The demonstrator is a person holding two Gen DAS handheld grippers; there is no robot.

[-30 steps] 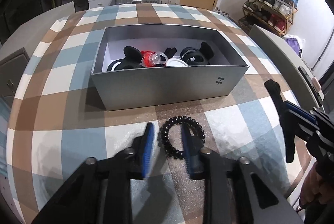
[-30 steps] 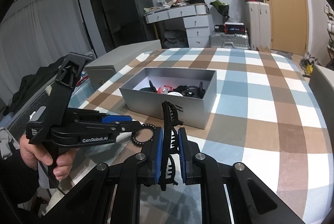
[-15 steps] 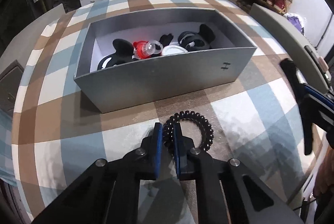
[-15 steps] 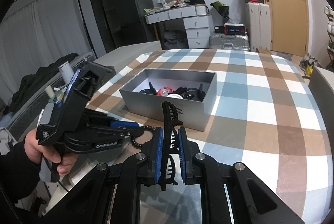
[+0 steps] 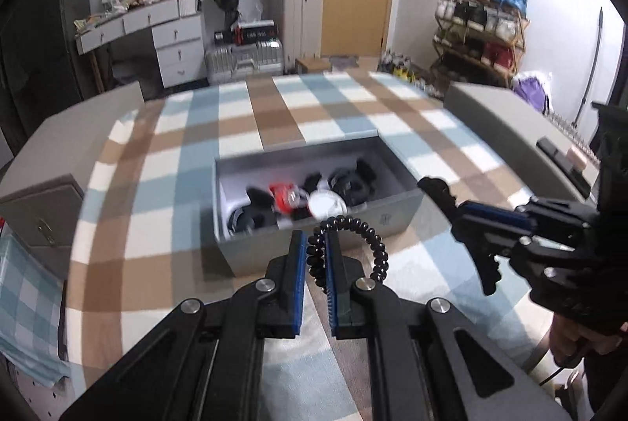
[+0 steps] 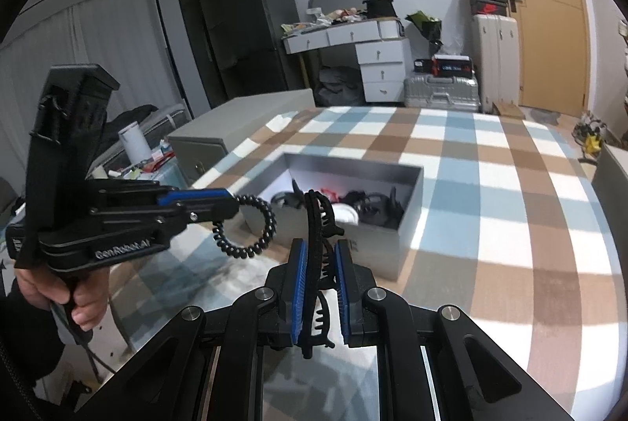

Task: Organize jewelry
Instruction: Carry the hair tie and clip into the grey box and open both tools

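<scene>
Black coil tie (image 5: 345,248), one claw clip (image 6: 320,256)

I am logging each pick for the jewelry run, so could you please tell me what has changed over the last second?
The left gripper closed on the black spiral hair tie, which lay on the checked tablecloth, and lifted it clear. The right gripper stayed shut on the black claw clip, and the grey box did not move.

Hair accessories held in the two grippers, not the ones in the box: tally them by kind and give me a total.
Black spiral coil hair tie, in the left gripper: 1
Black plastic claw hair clip, in the right gripper: 1
Total: 2
</scene>
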